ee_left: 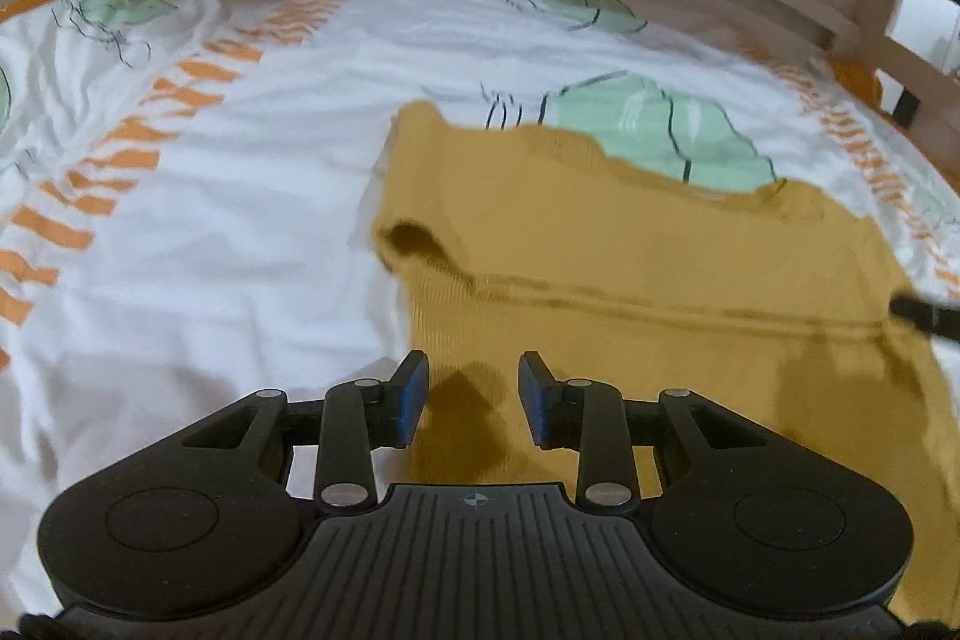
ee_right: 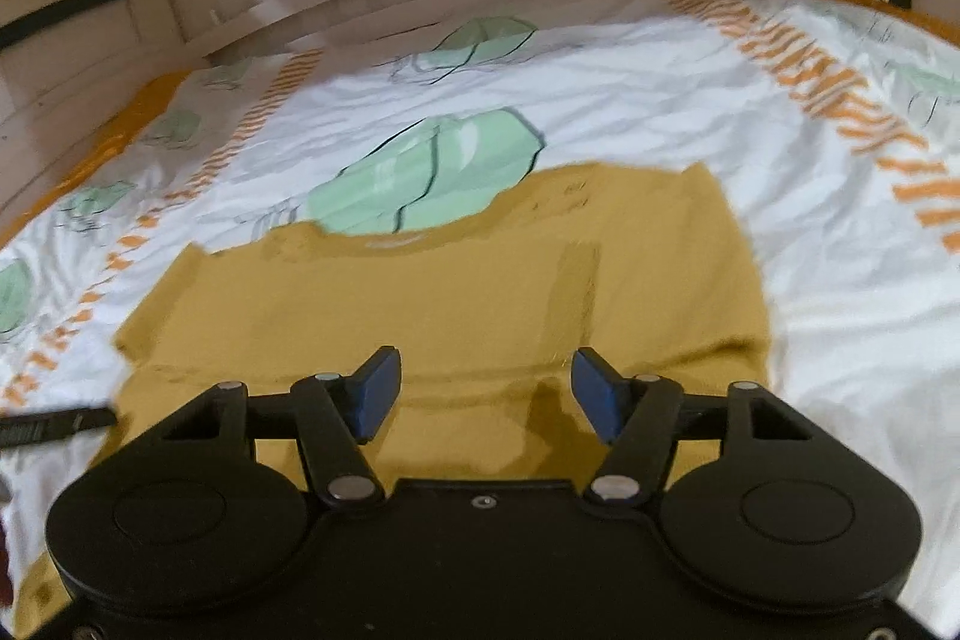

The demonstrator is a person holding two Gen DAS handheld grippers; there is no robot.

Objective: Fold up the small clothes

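Jaws apart on left gripper and right gripper, mustard garment label unreadable

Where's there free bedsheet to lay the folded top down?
Bare sheet lies left of the mustard top, bordered by the orange stripe band. Another patch lies right of it. The middle, under both open grippers, is taken.

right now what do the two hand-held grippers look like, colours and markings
Both look alike: matte black bodies with two round housings, black linkage arms with silver pivot pins, and dark blue finger pads. The left hand-held gripper has a ribbed centre plate bearing a small crosshair mark. The right hand-held gripper has a smooth plate with a small silver screw. No cables, hands or sleeves show.
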